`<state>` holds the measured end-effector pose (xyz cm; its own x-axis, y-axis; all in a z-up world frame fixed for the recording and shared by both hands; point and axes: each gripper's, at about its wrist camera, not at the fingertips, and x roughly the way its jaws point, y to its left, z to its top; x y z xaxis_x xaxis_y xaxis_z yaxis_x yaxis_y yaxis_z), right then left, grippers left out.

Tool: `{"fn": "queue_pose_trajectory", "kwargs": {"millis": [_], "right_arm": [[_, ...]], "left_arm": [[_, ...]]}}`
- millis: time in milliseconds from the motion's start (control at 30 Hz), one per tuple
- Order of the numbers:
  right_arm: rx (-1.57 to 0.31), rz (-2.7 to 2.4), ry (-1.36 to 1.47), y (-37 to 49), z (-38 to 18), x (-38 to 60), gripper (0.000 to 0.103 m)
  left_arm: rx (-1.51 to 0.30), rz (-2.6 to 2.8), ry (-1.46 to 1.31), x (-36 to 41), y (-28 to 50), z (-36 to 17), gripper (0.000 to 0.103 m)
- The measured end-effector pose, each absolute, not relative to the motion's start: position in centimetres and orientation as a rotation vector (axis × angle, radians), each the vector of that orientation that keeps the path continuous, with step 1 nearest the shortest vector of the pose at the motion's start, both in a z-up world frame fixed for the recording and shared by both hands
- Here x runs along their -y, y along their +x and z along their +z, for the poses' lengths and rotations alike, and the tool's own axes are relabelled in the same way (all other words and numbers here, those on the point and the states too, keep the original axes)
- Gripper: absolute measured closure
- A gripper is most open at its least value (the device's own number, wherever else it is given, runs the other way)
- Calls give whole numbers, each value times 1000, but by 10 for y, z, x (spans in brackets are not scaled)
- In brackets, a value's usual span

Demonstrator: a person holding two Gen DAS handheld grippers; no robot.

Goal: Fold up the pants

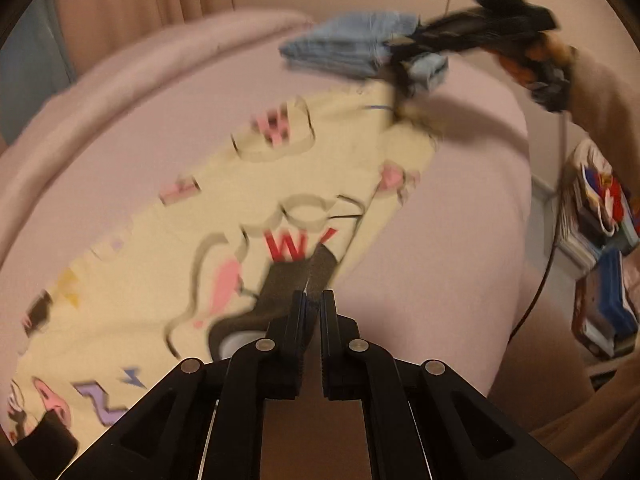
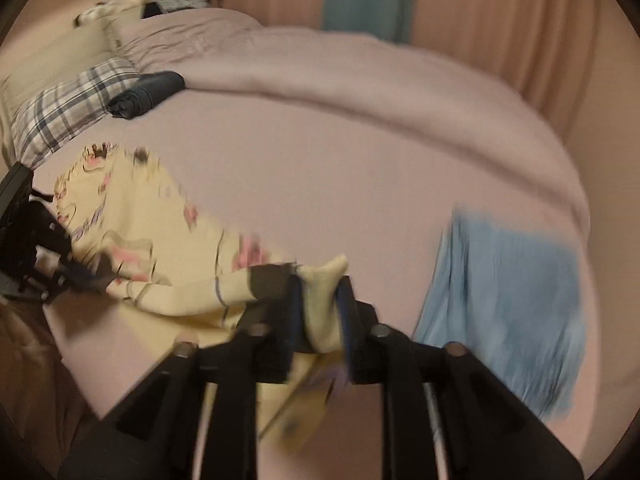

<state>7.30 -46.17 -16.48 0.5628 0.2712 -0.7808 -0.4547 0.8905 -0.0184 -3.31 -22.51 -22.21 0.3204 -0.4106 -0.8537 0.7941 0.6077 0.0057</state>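
Pants: pale yellow, printed with pink, red and purple figures; lying lengthwise on the bed, blurred in both views.
Bed: covered by a pinkish sheet; a rolled duvet runs along its far edge.
Left tool: jaws together, clamped on a thin edge of the pants near the red print; black fingers pressed flat against each other with the cloth edge between.
Right tool: jaws part-way apart; a bunched fold of the pants sits between the fingers; blur hides whether the pads press on it. In the left wrist view it is a dark streak at the far end of the pants.
Blue cloth: folded, on the bed just right of the right tool; beside the far end of the pants, whether touching cannot be told.
Dark roll: on the bed near the plaid pillow, well apart from the pants.
Curtain: pinkish, behind the bed.
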Motion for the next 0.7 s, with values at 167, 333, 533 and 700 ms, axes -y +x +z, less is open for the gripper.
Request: {"fn": "queue_pose_trajectory", "kwargs": {"millis": [167, 333, 533, 700], "right_arm": [[-979, 375, -101, 26, -208, 479, 59], [-914, 333, 34, 12, -193, 505, 52], [-884, 320, 12, 56, -184, 493, 57], [-977, 292, -113, 108, -216, 473, 66]], "left_arm": [[-947, -879, 464, 216, -46, -211, 103], [-925, -892, 456, 208, -36, -195, 102], [-922, -888, 389, 226, 9, -199, 102], [-990, -866, 380, 235, 33, -223, 102]]}}
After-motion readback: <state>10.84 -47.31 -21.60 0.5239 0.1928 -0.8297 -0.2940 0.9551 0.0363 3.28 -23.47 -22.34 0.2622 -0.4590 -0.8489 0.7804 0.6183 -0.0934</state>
